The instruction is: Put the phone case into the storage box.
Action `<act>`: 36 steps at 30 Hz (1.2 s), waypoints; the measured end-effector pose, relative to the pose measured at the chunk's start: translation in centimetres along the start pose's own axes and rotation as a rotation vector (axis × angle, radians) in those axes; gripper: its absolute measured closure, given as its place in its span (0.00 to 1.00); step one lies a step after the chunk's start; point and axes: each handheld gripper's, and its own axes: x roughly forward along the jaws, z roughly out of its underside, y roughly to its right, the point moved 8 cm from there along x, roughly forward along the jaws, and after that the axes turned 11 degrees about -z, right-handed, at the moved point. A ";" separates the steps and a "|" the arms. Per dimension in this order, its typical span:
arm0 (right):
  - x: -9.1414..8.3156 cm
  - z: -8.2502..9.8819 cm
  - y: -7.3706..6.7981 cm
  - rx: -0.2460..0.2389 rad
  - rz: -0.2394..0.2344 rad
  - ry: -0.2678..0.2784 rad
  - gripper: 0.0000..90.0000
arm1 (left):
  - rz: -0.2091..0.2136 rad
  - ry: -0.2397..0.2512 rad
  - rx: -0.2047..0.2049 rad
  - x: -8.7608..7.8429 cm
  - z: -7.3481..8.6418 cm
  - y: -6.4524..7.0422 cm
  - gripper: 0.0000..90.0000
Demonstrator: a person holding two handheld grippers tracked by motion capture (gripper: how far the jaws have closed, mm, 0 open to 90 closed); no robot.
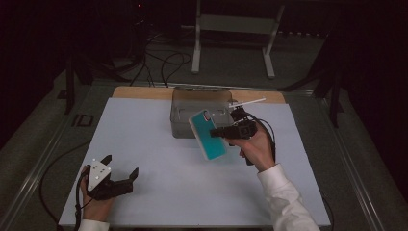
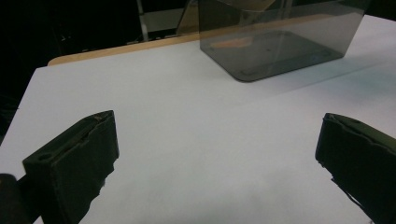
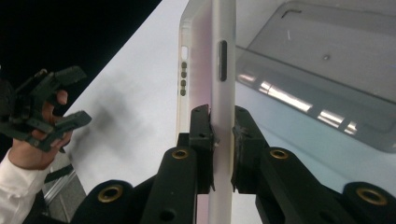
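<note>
Both black fingers (image 3: 201,140) of my right gripper (image 3: 222,126) pinch the phone case (image 3: 219,70); I'd lower it steadily into the smoked bin (image 3: 327,60) beyond them, left gripper (image 1: 120,169) spread, idle.

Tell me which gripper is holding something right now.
The right gripper: it is shut on the edge of the teal phone case, held beside the clear bin. The left gripper is open, over bare table.

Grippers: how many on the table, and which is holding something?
2. Left gripper sits open and empty near the table's front left. Right gripper is shut on the teal phone case, beside the grey bin.
</note>
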 end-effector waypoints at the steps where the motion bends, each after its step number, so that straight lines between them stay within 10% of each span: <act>1: 0.0 -0.1 0.0 0.004 0.004 0.003 0.91 | -0.002 0.000 0.000 0.0 0.0 0.0 0.00; 36: -0.6 -4.3 2.6 0.057 0.135 0.036 0.91 | -0.018 -0.003 -0.003 0.1 0.2 0.0 0.00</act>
